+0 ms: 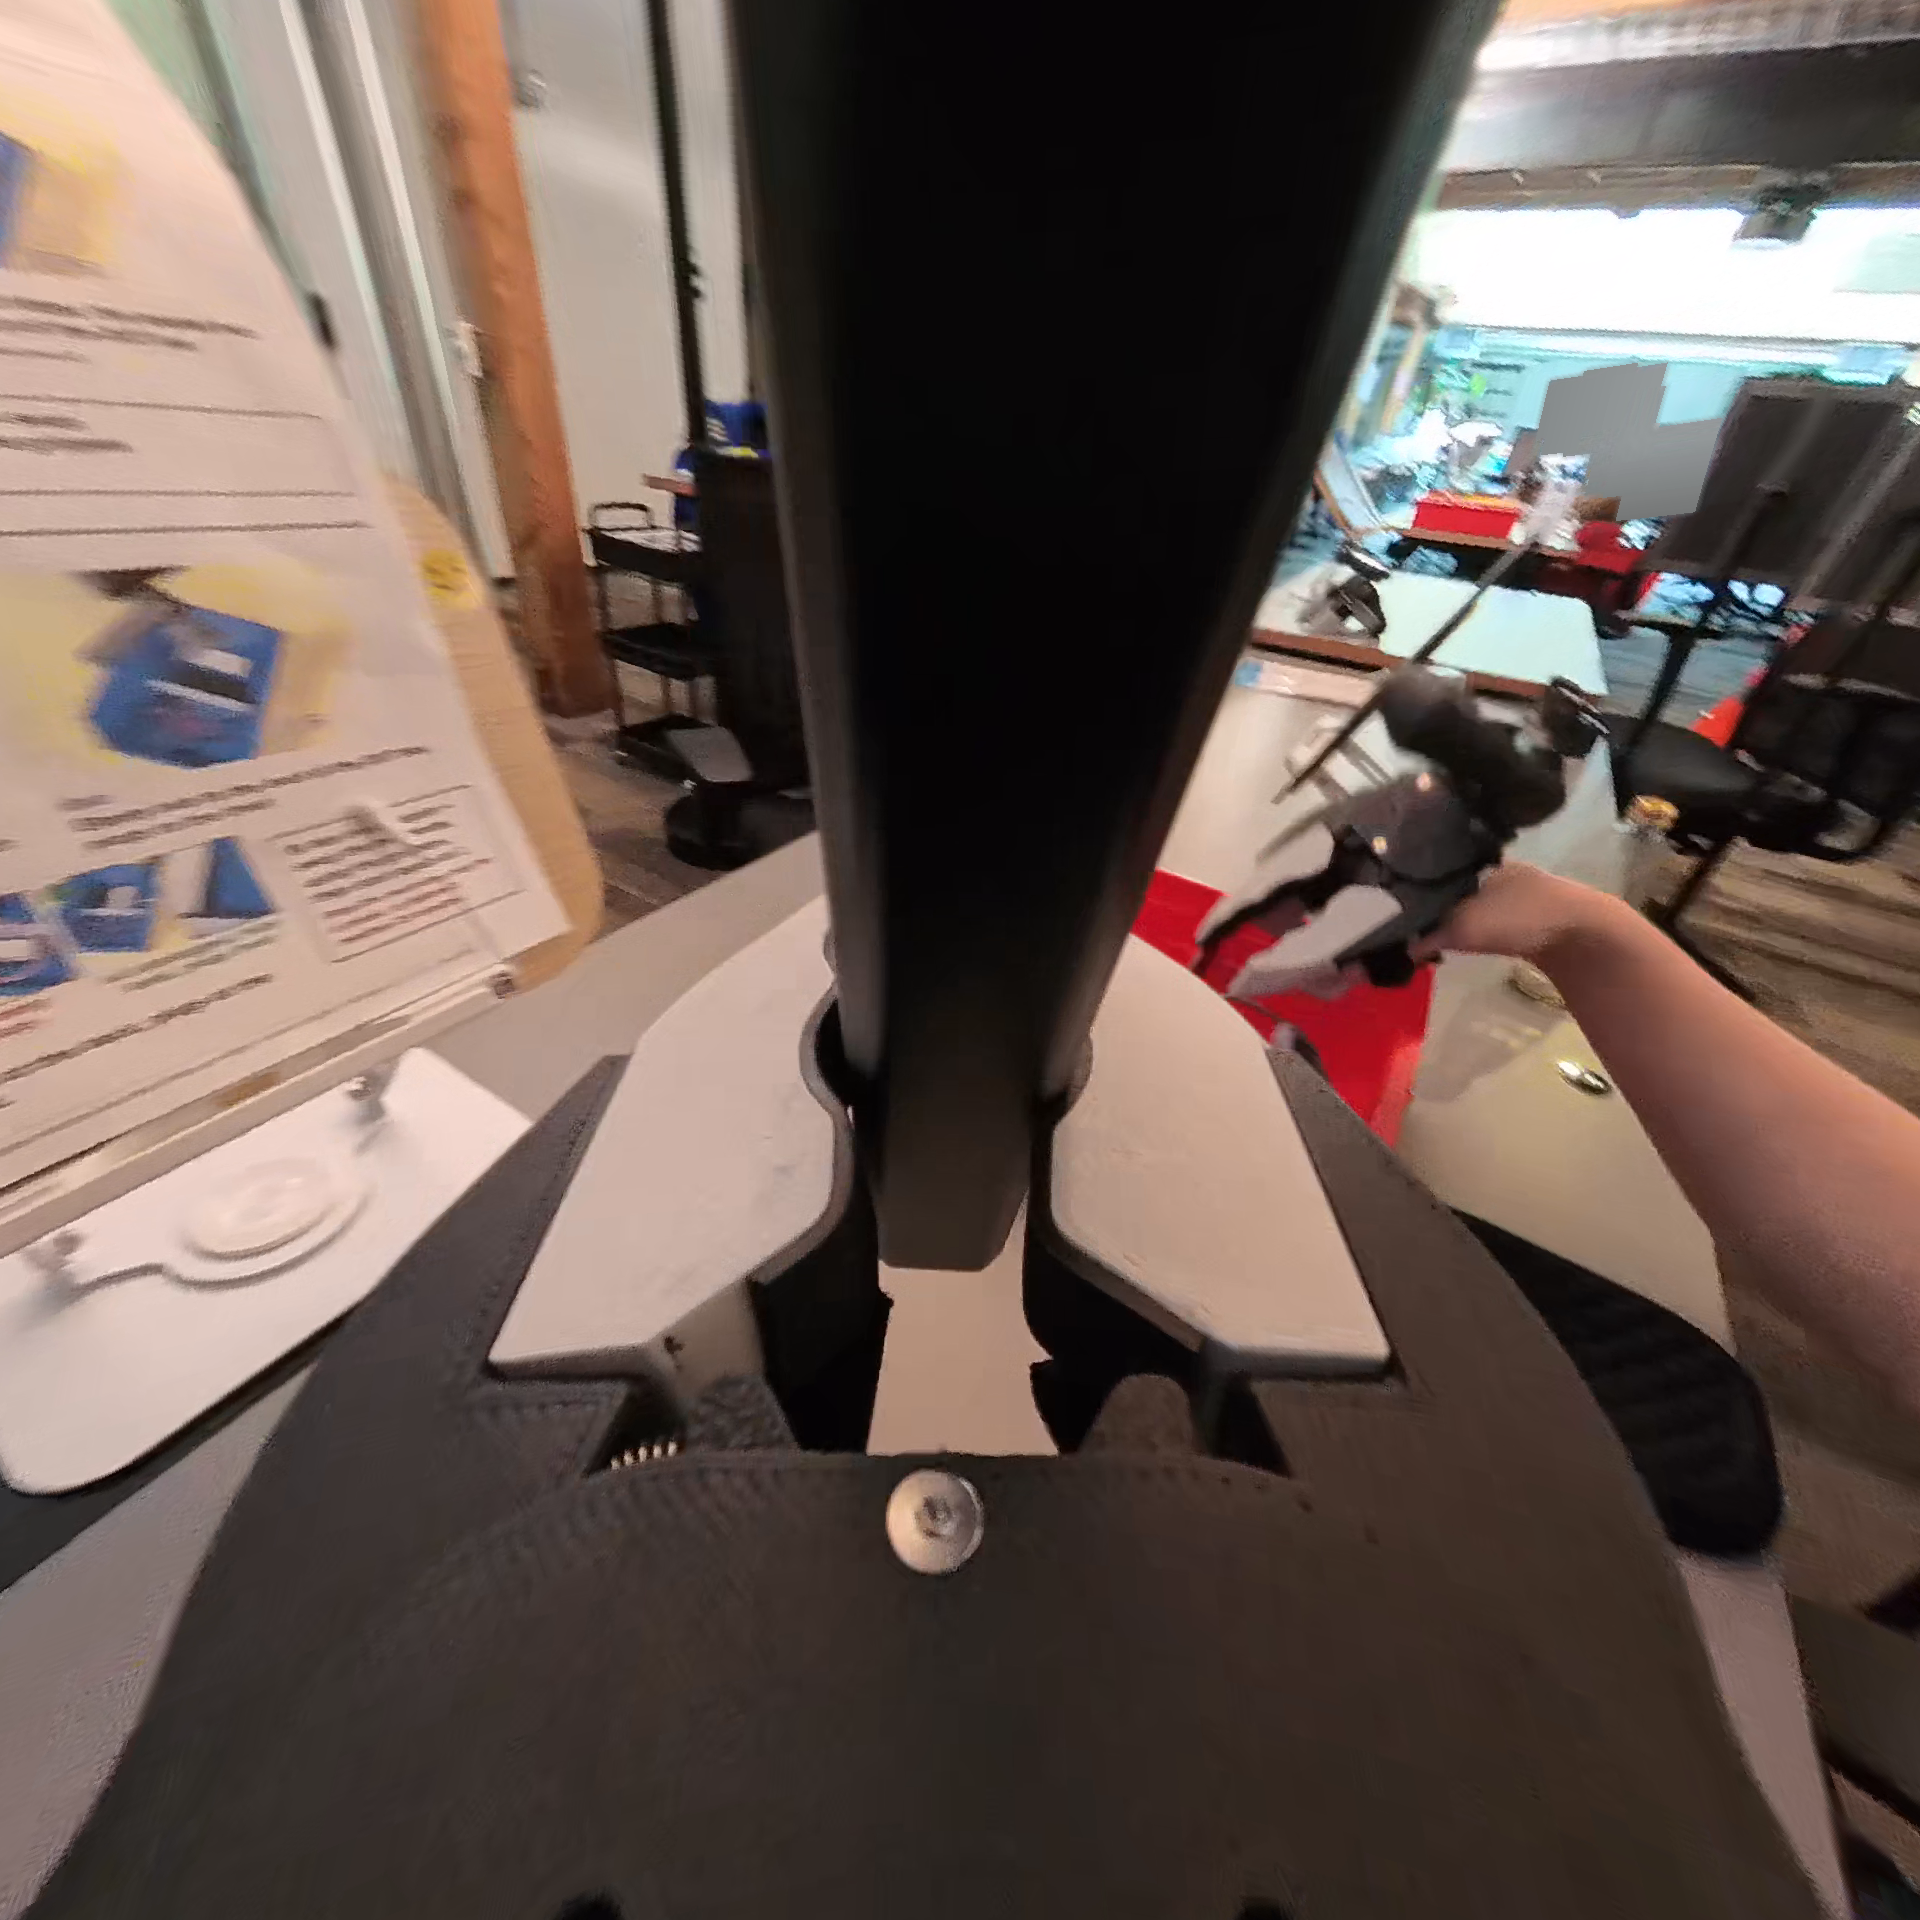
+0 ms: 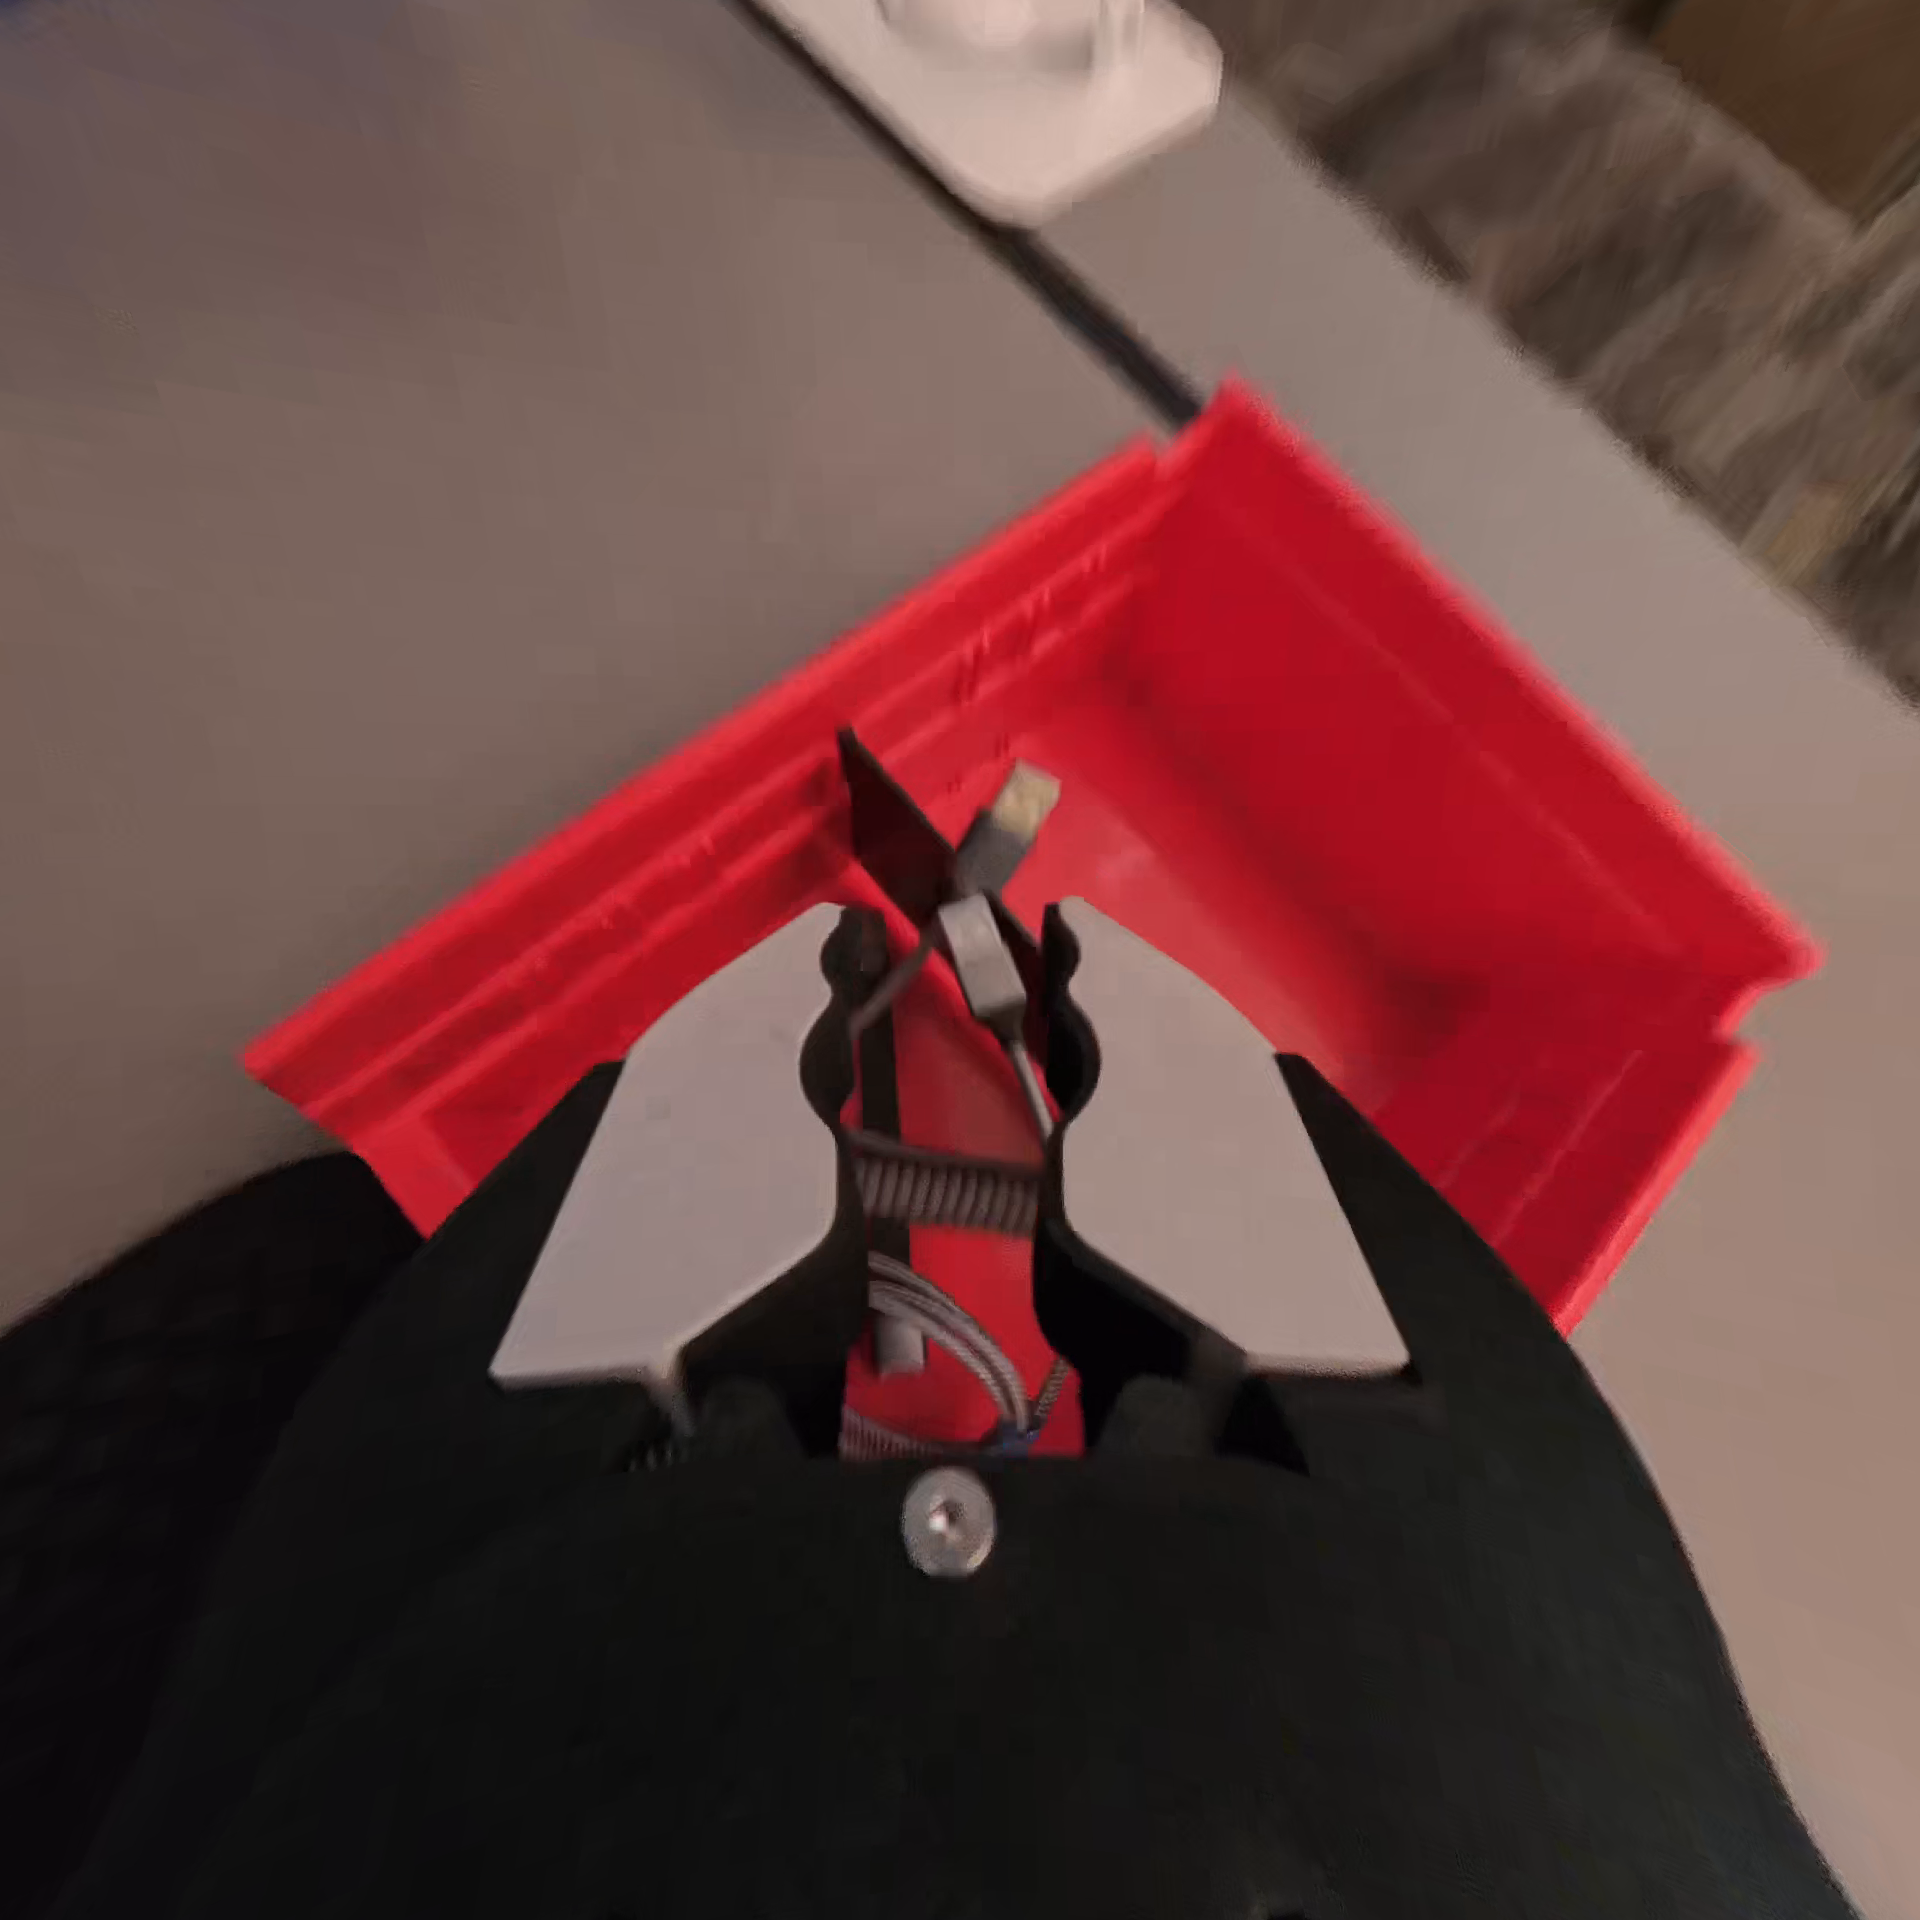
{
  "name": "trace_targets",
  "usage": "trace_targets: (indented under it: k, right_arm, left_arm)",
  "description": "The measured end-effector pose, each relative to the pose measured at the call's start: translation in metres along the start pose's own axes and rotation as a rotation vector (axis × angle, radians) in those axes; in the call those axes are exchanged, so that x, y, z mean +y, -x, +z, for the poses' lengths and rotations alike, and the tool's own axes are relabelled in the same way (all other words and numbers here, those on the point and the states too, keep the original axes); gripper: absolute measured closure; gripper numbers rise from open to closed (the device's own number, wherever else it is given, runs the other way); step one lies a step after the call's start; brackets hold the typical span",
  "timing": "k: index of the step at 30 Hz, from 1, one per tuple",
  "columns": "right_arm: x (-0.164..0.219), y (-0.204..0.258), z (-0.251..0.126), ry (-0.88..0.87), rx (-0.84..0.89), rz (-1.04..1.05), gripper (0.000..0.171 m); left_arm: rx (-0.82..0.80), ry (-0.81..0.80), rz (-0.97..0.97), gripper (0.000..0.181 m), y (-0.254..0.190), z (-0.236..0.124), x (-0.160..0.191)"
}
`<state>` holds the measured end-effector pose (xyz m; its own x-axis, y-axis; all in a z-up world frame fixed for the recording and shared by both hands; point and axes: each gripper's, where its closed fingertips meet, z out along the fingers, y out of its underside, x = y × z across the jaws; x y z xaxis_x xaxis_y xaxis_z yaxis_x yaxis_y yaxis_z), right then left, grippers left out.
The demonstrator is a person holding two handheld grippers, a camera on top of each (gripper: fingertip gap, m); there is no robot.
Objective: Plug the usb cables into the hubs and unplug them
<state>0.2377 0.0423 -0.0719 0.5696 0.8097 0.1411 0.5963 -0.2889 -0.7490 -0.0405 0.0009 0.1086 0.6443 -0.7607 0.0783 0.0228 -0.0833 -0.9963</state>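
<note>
Cable [image 2: 982, 961] in right claw [image 2: 951, 925] over red bin [image 2: 1351, 790] shows only there.

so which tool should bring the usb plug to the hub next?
Right. The right tool already grips a USB cable over the red bin; the left tool is clamped on a black hub.

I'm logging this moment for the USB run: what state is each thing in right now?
Left gripper: shut on a long black hub, held upright.
Black hub: clamped at its lower end, no cable plugged in that shows.
Right gripper: shut on the grey USB cable, above the bin.
USB cable: held, plug free, coiled behind.
Red bin: open-topped, on the table.
</note>
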Motion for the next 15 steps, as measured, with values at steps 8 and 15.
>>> trace_targets:
  k: [8, 15]
  right_arm:
    - [-0.193, 0.091, -0.083, -0.831, -0.185, -0.104, 0.128]
    - [-0.246, 0.149, -0.029, -0.769, -0.469, -0.034, 0.106]
  left_arm:
    - [0.205, 0.173, -0.002, 0.151, -0.047, 0.038, 0.036]
    - [0.362, 0.270, -0.005, 0.151, -0.082, 0.051, 0.057]
